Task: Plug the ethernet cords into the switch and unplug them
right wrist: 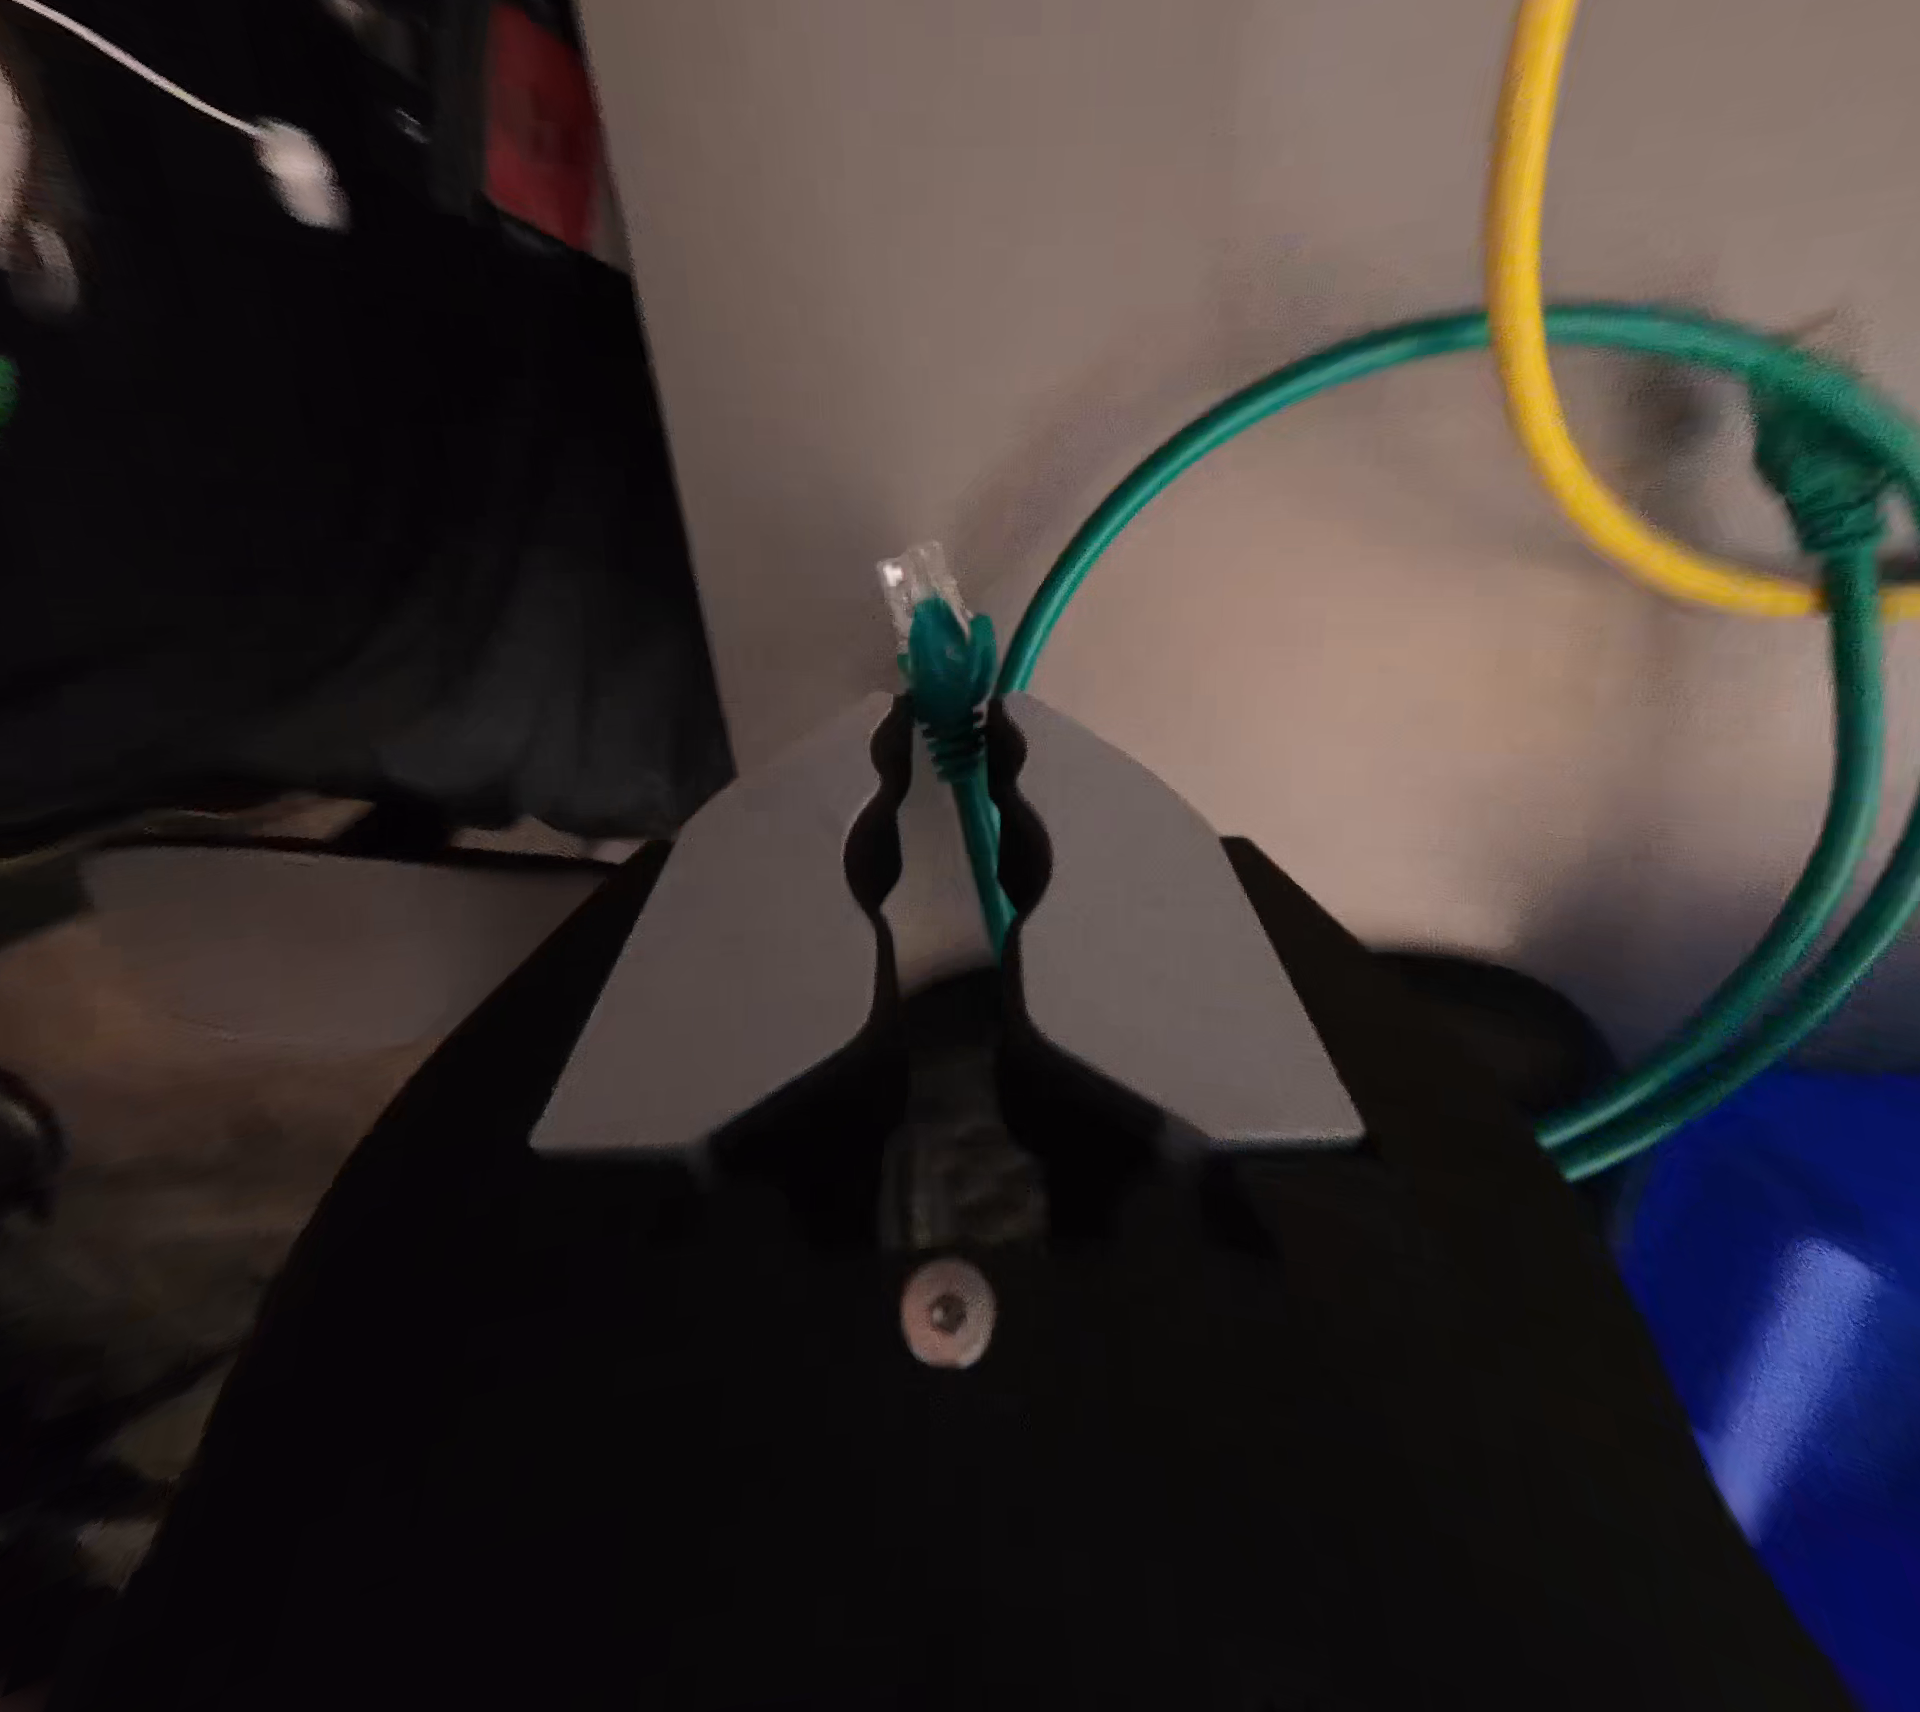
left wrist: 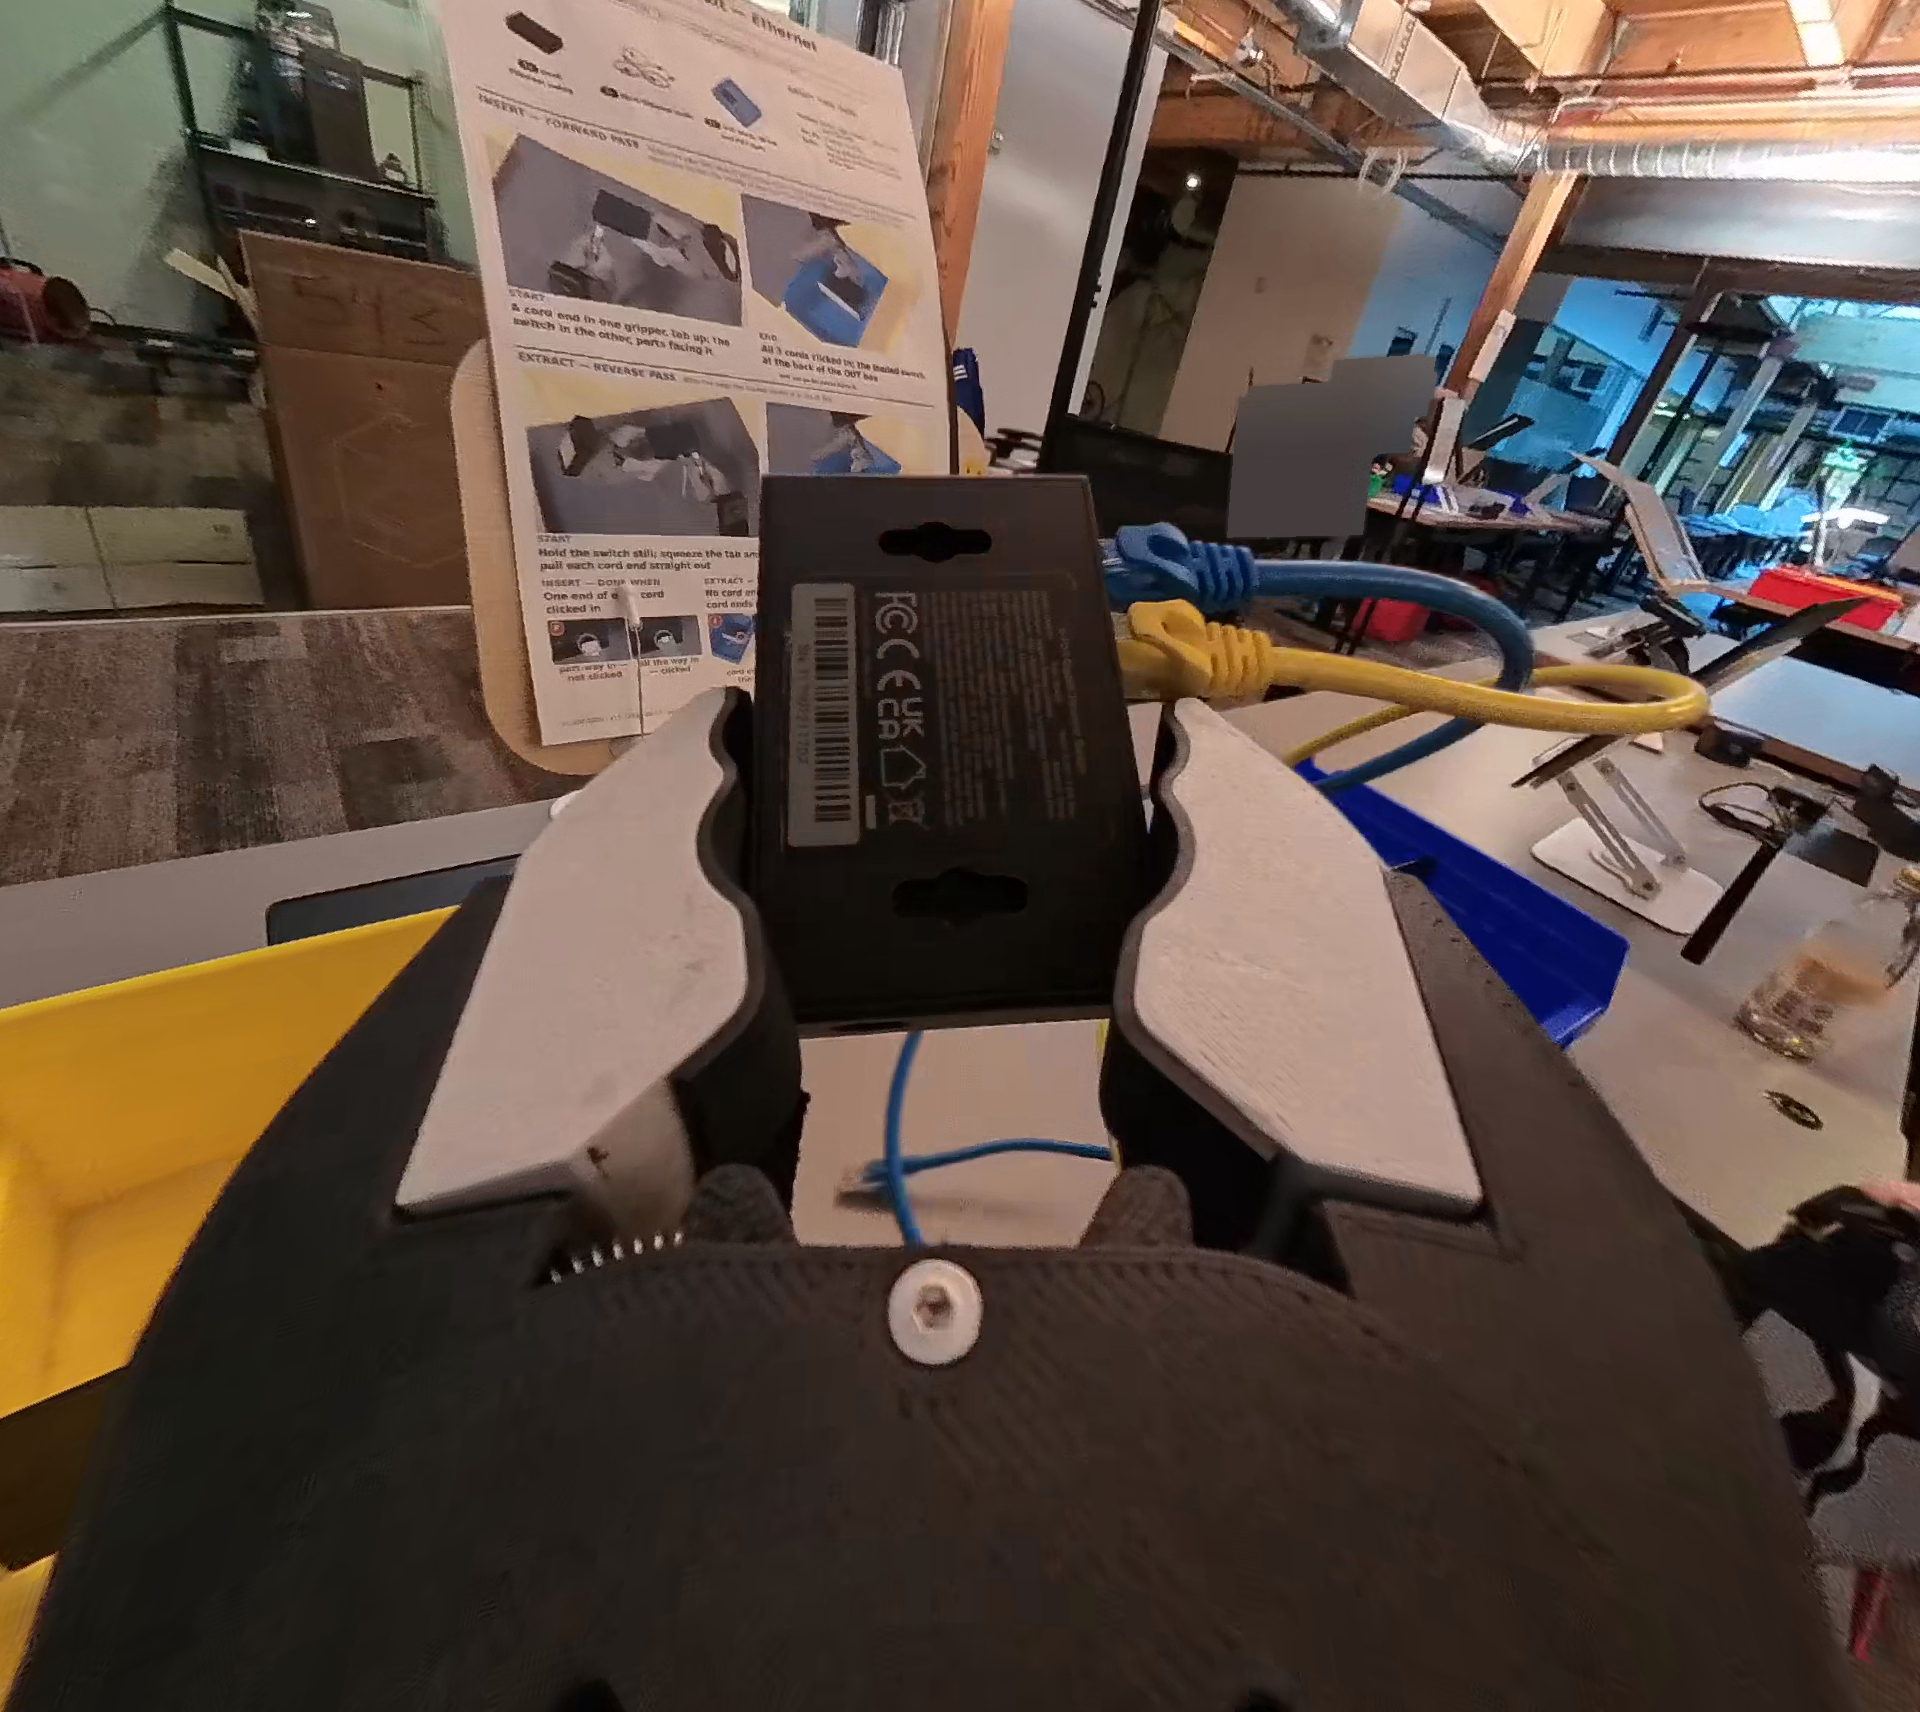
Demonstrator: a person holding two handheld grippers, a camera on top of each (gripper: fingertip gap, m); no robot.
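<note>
Switch [left wrist: 940,758], a light rigid box, sits clamped by its sides in the left tongs [left wrist: 940,789], blue cord [left wrist: 1195,566] and yellow cord [left wrist: 1205,654] plugged in. Right tongs [right wrist: 951,727] pinch the limp green cord [right wrist: 951,686] at its ribbed boot, the sensible hold behind the fragile clear plug.

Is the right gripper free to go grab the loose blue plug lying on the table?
Probably not yet: the right gripper is shut on the green cord, so it would have to plug in or drop that before taking the blue plug.
</note>
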